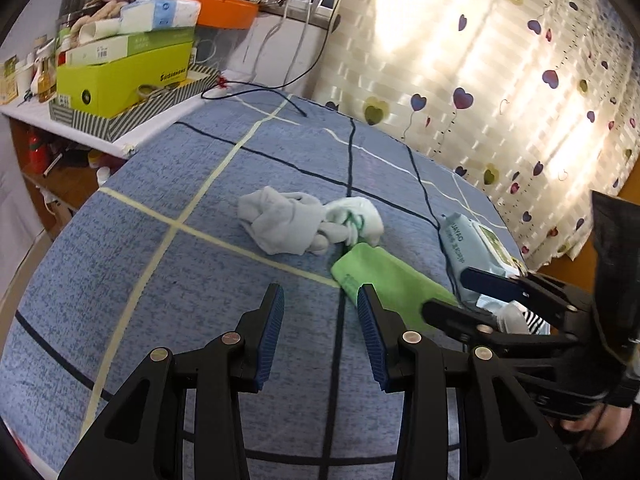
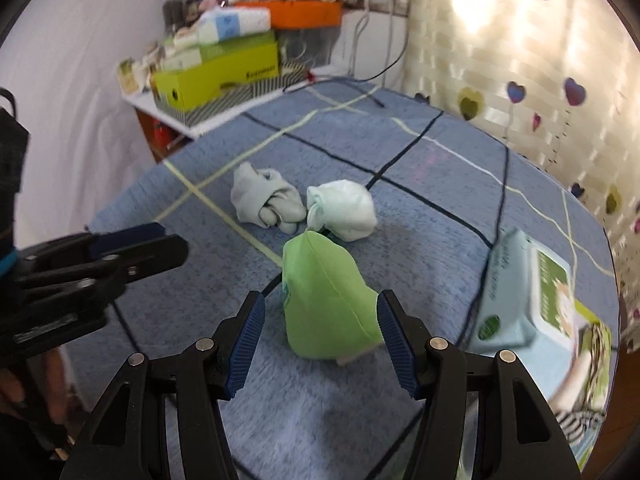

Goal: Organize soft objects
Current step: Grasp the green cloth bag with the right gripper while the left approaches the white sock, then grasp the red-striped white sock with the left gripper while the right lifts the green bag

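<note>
On the blue checked bed cover (image 1: 200, 184) lie three soft items: a grey bundled sock (image 1: 280, 220) (image 2: 264, 200), a white-mint bundled sock (image 1: 354, 216) (image 2: 344, 210) touching it, and a green sock (image 1: 380, 272) (image 2: 324, 300). My left gripper (image 1: 320, 304) is open and empty, above bare cover just left of the green sock. My right gripper (image 2: 320, 312) is open, its jaws either side of the green sock's near end, not closed on it. It also shows in the left wrist view (image 1: 452, 292).
A pack of wet wipes (image 2: 520, 300) (image 1: 472, 248) lies at the right on the bed, with striped fabric (image 2: 580, 420) beside it. A shelf with a green box (image 1: 120, 76) and clutter stands at the far left. Heart-patterned curtain (image 1: 500, 80) lines the far side.
</note>
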Demonstrator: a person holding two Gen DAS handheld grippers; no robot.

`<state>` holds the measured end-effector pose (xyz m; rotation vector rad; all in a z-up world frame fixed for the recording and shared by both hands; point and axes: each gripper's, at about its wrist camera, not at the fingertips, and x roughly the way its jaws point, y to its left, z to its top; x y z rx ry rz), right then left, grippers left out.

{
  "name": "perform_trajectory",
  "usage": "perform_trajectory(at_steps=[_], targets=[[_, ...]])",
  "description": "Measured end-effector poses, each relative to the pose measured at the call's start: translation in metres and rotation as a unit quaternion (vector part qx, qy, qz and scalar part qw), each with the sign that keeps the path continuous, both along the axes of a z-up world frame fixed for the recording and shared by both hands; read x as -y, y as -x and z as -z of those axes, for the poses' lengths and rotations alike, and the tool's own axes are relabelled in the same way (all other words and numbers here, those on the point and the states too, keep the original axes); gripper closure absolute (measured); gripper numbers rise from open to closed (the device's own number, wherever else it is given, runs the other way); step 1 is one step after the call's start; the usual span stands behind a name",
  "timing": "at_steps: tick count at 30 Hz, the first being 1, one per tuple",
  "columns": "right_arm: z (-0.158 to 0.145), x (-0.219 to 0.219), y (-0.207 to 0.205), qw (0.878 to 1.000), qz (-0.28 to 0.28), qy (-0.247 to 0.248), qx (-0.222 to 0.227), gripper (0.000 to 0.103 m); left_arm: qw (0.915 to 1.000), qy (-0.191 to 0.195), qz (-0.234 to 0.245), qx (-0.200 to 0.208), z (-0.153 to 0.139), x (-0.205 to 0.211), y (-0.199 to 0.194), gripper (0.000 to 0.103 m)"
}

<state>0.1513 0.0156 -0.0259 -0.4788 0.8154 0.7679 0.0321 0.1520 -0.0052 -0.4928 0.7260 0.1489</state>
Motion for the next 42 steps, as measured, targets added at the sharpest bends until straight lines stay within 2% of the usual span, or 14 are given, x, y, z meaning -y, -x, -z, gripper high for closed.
perform_trajectory(at_steps=[5, 6, 10, 12, 13, 21, 28, 37, 42], targets=[[0.022, -0.016, -0.018, 0.999, 0.008, 0.036, -0.008, 0.046, 0.9999, 0.009, -0.005, -0.003, 0.005, -0.014, -0.003, 0.063], [0.026, -0.017, -0.021, 0.999, 0.010, 0.043, -0.008, 0.056, 0.9999, 0.010, -0.007, -0.003, 0.006, -0.017, -0.004, 0.063], [0.023, -0.019, -0.025, 0.999, 0.015, 0.034, 0.001, 0.074, 0.9998, 0.015, -0.015, -0.008, 0.009, -0.026, -0.007, 0.063], [0.017, -0.018, -0.024, 0.999, 0.013, 0.028, 0.008, 0.093, 0.9997, 0.017, -0.017, -0.010, 0.011, -0.029, -0.010, 0.063], [0.014, -0.016, -0.023, 1.000, 0.013, 0.022, 0.009, 0.096, 0.9996, 0.020, -0.016, -0.011, 0.011, -0.030, -0.012, 0.063], [-0.015, 0.014, -0.016, 0.999, 0.027, -0.029, 0.014, 0.097, 0.9996, 0.023, 0.000, -0.013, 0.010, -0.018, -0.025, 0.063], [-0.049, 0.054, -0.007, 0.995, 0.057, -0.074, 0.044, 0.097, 0.9974, 0.052, 0.044, -0.021, 0.012, 0.015, -0.046, 0.063], [-0.063, 0.096, -0.006, 0.990, 0.082, -0.103, 0.057, 0.097, 0.9918, 0.083, 0.090, -0.034, 0.013, 0.059, -0.086, 0.063], [-0.070, 0.121, -0.007, 0.986, 0.099, -0.120, 0.064, 0.097, 0.9874, 0.110, 0.104, -0.047, 0.018, 0.079, -0.112, 0.056]])
